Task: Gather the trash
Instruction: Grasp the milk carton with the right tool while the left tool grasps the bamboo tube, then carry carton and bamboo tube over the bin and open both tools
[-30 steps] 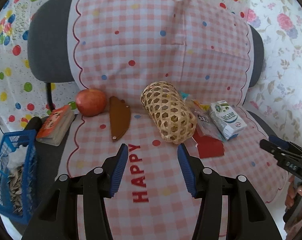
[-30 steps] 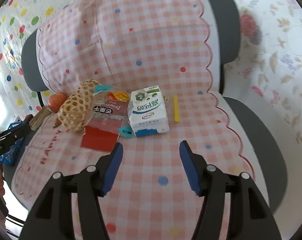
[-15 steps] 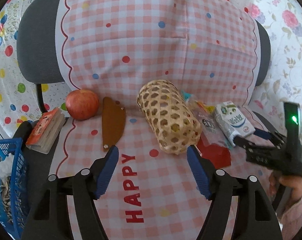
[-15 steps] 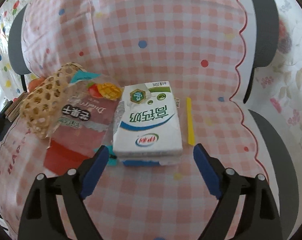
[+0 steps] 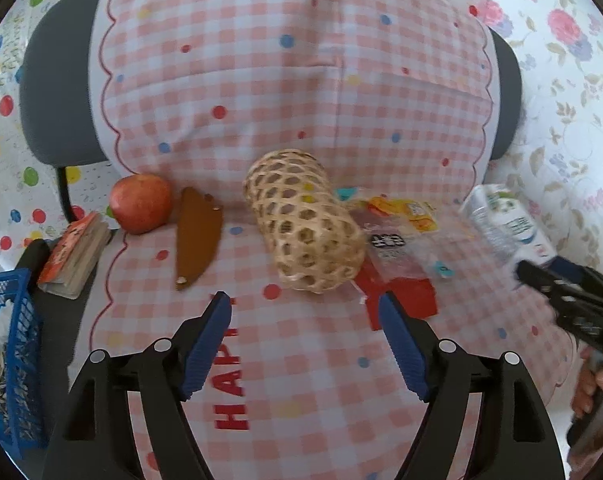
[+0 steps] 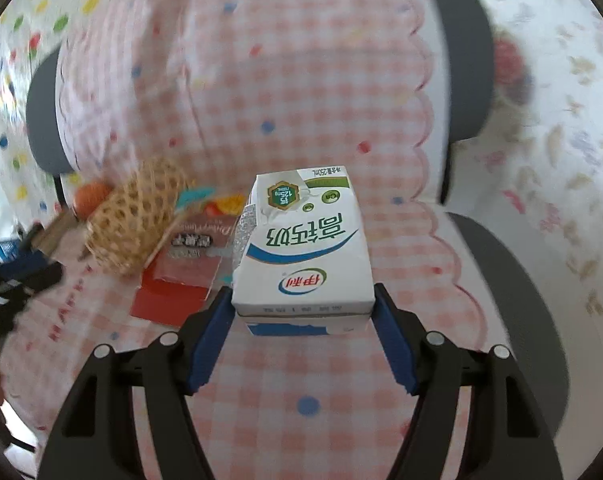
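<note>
Broadly, a chair (image 5: pixel 61 92) draped in a pink checked cover (image 5: pixel 301 80) holds everything, with a blue bin (image 5: pixel 9 340) at its left edge already carrying scraps. On the seat lie a wicker basket (image 5: pixel 305 220) on its side, a book (image 5: pixel 75 252), an apple (image 5: pixel 141 202), a brown sheath (image 5: pixel 197 236), and the trash: a milk carton (image 6: pixel 305 248) at the right and a clear wrapper (image 5: pixel 397 240) over red paper (image 5: pixel 405 296), just beside the basket.

The right gripper (image 6: pixel 303 316) has just been closing and its pads sit against both sides of the carton's near end, so I read it as clamped, low on the box. The grip looks shallow; pushing the fingers further along the sides before lifting would help, and squeezing gently, since a thin carton will likely dent or twist out.

The left gripper (image 5: pixel 305 344) has just been opening and stands wide apart, holding nothing, aimed at the basket and wrapper. It should likely drop onto the wrapper's flat edge, clear of the basket.
</note>
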The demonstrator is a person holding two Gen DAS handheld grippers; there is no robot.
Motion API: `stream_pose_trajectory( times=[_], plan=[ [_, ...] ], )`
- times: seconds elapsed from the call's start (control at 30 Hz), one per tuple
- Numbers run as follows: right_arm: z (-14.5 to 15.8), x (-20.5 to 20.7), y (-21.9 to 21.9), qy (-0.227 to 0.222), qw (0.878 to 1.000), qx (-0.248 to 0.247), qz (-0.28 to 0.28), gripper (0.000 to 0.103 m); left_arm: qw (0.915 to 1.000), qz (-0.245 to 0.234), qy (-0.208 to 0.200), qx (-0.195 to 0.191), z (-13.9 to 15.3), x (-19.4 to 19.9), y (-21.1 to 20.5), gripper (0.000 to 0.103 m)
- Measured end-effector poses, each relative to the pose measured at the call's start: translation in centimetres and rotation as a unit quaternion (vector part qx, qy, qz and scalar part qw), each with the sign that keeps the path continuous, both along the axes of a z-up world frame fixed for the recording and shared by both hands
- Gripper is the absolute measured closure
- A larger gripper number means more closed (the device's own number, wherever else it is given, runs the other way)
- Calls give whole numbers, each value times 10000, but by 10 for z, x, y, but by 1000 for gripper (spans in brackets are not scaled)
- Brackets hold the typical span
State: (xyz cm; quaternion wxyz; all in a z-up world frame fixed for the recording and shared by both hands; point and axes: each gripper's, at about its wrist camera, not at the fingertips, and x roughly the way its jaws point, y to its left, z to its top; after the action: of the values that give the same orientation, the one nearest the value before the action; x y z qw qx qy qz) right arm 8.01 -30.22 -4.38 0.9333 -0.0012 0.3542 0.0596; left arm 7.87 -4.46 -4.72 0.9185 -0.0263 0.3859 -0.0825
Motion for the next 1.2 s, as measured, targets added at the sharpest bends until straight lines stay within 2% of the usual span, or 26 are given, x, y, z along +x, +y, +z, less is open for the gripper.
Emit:
stream_pose_trajectory(
  times=[0.03, 0.1, 0.23, 0.4, 0.57, 0.63, 0.73, 0.8, 0.83, 1.0, 1.2],
  plan=[
    [5, -9, -5, -61, 9999, 55, -58, 35, 10000, -7, -1, 6, 0, 1, -3, 26],
    [11, -21, -14, -144, 9997, 163, -123, 35, 10000, 13, -11, -42, -1, 7, -7, 18],
    [17, -39, -27, -259, 9987, 360, -257, 35, 9995, 241, -64, -213, -2, 23, -14, 16],
    [15, -50, -30, -308, 9982, 349, -372, 35, 9983, 560, -19, 152, -12, 44, -28, 16],
    [10, -52, -35, -222, 9978, 476, -404, 35, 9960, 869, 61, 184, -23, 58, -33, 16],
    [9, -53, -35, -211, 9978, 491, -401, 35, 9956, 899, -36, 271, -23, 58, -38, 16],
    [8, -53, -34, -195, 9977, 523, -390, 35, 9946, 922, -66, 471, -24, 60, -41, 21],
    [8, -55, -34, -200, 9977, 518, -383, 35, 9953, 846, -24, 461, -25, 63, -39, 33],
    [8, -56, -34, -192, 9978, 516, -383, 35, 9958, 782, 4, 477, -27, 64, -38, 33],
    [11, -63, -32, -209, 9976, 562, -348, 35, 9972, 631, -178, 368, -15, 46, -25, 35],
    [24, -78, -23, -413, 9970, 616, -198, 35, 9974, 384, -589, -185, 34, -12, 12, 36]
  ],
)
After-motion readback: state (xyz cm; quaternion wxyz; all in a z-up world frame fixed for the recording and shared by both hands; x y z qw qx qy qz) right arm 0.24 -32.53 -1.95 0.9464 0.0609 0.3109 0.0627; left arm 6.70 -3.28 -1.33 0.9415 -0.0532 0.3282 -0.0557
